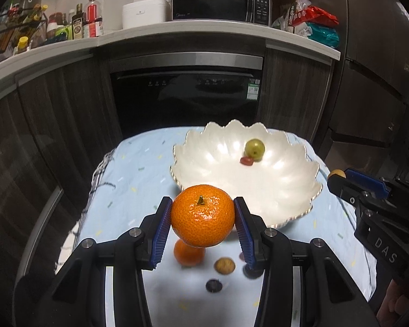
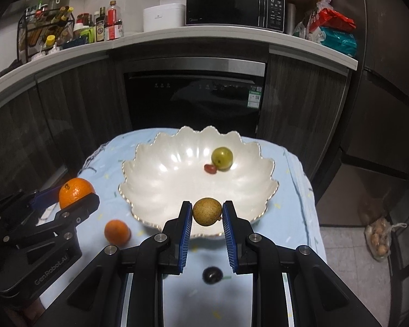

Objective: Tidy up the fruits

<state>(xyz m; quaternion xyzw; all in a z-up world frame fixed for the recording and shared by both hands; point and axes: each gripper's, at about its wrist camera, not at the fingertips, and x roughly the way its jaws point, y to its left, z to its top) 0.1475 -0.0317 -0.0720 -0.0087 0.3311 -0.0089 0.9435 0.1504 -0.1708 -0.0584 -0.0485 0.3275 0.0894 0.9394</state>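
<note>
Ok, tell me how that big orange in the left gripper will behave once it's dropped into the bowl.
The orange is round, so it will probably roll down the bowl's smooth, sloped wall toward the green fruit. Its peel looks firm between the left gripper's pads, so bruising seems unlikely.
</note>
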